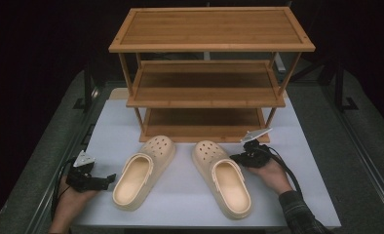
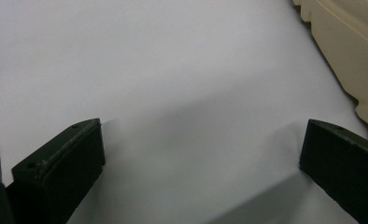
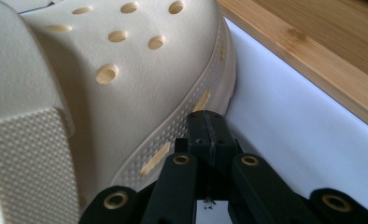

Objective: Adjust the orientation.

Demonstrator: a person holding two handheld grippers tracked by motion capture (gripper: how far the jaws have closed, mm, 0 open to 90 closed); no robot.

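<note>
- High view first: two cream clogs lie side by side on the white surface, toes toward the wooden shoe rack at the back.
- Left tongs sit low at the near left corner, tips pointing at the left clog, just beside its heel end but apart from it.
- Left gripper view: both black jaws stand wide apart with bare white surface between them; nothing is held, and the edge of the left clog shows at the upper right.
- Right tongs are at the outer side of the right clog, about midway along it.
- Right gripper view: the jaws are pressed flat together, nothing between them, and the closed tip of the right tongs is up against the dotted sole edge of the right clog; contact looks likely, though I cannot be sure.
- Same view: the bottom board of the rack runs just beyond the toe.
</note>
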